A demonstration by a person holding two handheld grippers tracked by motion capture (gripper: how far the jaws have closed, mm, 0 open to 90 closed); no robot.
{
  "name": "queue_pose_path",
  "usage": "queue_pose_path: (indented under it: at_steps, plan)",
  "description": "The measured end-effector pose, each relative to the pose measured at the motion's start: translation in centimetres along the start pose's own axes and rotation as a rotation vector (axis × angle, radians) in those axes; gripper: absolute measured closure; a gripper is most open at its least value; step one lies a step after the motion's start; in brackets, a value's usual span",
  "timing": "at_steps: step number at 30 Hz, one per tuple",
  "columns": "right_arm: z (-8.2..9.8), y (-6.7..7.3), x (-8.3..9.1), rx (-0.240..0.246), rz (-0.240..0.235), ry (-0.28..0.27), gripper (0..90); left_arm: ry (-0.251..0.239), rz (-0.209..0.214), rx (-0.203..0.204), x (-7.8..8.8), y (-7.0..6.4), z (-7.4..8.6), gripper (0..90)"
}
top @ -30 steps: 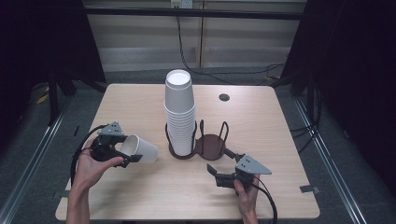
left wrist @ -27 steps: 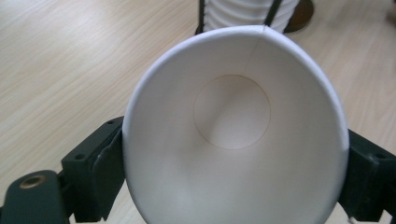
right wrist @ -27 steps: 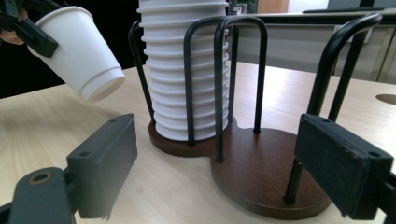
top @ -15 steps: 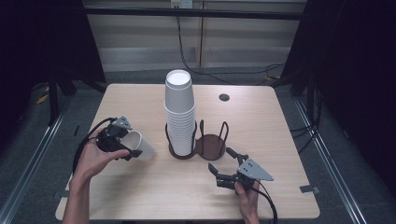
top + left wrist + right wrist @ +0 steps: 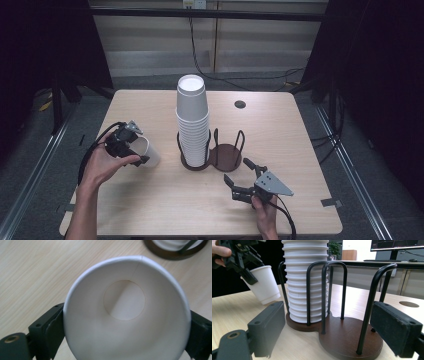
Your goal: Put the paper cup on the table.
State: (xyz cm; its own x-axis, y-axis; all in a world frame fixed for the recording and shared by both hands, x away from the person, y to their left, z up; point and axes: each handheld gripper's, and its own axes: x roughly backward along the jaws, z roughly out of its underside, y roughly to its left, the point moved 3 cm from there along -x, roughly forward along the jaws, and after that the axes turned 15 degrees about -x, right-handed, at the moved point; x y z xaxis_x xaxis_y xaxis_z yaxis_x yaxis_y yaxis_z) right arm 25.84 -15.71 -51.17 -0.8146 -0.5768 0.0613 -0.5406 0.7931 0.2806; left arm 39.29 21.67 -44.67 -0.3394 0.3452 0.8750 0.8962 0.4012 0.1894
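Observation:
A white paper cup point(image 5: 148, 153) hangs tilted just above the table, base towards the wood. My left gripper point(image 5: 141, 147) holds it by the rim. In the left gripper view both pads touch the sides of the cup point(image 5: 125, 315), whose mouth faces the camera. The jaws have just been opening, with the cup still between them. My right gripper point(image 5: 237, 170) rests open near the front edge, its jaws point(image 5: 337, 325) pointing at the dark wooden holder point(image 5: 352, 337). A tall stack of white cups point(image 5: 192, 120) fills the holder's left ring; the right ring point(image 5: 225, 156) is empty.
The light wooden table point(image 5: 300, 150) has a round cable hole point(image 5: 240, 104) at the back right. Black wire hoops point(image 5: 372, 297) rise from the holder. Cables trail from both grippers towards the front edge. Dark floor surrounds the table.
My left hand has shifted slightly towards the holder and turned the cup from lying sideways to a steeper tilt, base down. The right gripper has stayed put.

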Motion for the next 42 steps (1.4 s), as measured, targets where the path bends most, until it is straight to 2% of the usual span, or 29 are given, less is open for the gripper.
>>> queue_pose_path:
  at_steps: [5,7,11,13,15,16,17,18,20,21,22,23,24,26,28,32,33,35,38,39,42]
  plan:
    - [0.0,0.0,0.0,0.0,0.0,-0.004,12.3,0.018,-0.007,-0.007,0.1,0.2,0.0,6.9]
    - [0.0,0.0,0.0,0.001,0.001,-0.004,12.4,0.018,-0.005,-0.022,-0.1,0.2,-0.1,6.4]
    - [0.0,0.0,0.0,0.002,0.003,-0.002,12.3,-0.008,-0.006,-0.003,-0.6,0.2,0.0,6.0]
    - [0.0,0.0,0.0,0.002,0.006,-0.003,12.4,-0.035,-0.006,0.019,-0.9,0.1,0.1,5.6]
    - [0.0,0.0,0.0,0.001,0.007,-0.002,12.3,-0.054,0.008,0.018,-1.1,0.1,0.3,5.2]
    - [0.0,0.0,0.0,0.001,0.007,-0.002,12.3,-0.071,-0.003,0.03,-1.3,0.1,0.4,5.1]
    - [0.0,0.0,0.0,0.001,0.006,-0.002,12.3,-0.071,0.012,0.048,-1.4,0.2,0.5,5.0]
    - [0.0,0.0,0.0,0.001,0.007,-0.002,12.3,-0.074,0.004,0.07,-1.6,0.3,0.6,5.0]
    - [0.0,0.0,0.0,-0.002,0.007,-0.004,12.3,-0.044,-0.022,0.057,-1.9,0.2,0.6,6.8]
    - [0.0,0.0,0.0,-0.003,0.007,-0.005,12.4,-0.042,-0.049,0.059,-2.2,0.1,0.6,7.6]
    - [0.0,0.0,0.0,-0.006,0.01,-0.006,12.4,-0.045,-0.059,0.057,-2.4,0.0,0.5,7.7]
    - [0.0,0.0,0.0,-0.008,0.012,-0.007,12.3,-0.039,-0.059,0.045,-2.5,0.0,0.5,7.8]
    - [0.0,-0.1,0.1,-0.01,0.013,-0.006,12.3,-0.05,-0.065,0.052,-2.5,-0.1,0.5,7.6]
    - [0.0,0.0,0.1,-0.006,0.013,-0.008,12.4,-0.068,-0.061,0.036,-2.4,-0.1,0.8,7.7]
    - [0.0,0.0,0.0,-0.003,0.013,-0.004,12.3,-0.099,-0.062,0.059,-2.5,0.0,1.1,7.7]
    - [0.0,-0.1,0.1,-0.007,0.016,-0.009,12.3,-0.094,-0.053,0.042,-2.9,-0.3,1.5,9.5]
    - [0.0,-0.1,0.1,-0.009,0.018,-0.008,12.3,-0.071,-0.059,0.03,-3.1,-0.5,1.7,9.8]
    - [0.0,-0.1,0.1,-0.011,0.017,-0.009,12.3,-0.061,-0.074,0.038,-3.2,-0.5,1.9,10.7]
    - [0.0,-0.1,0.1,-0.012,0.015,-0.01,12.3,-0.099,-0.089,0.043,-3.2,-0.7,2.0,12.4]
    - [0.0,-0.1,0.1,-0.012,0.015,-0.01,12.3,-0.113,-0.08,0.063,-3.3,-0.7,2.2,12.4]
    - [0.0,-0.1,0.1,-0.013,0.021,-0.013,12.3,-0.112,-0.05,0.081,-3.2,-0.9,2.6,14.6]
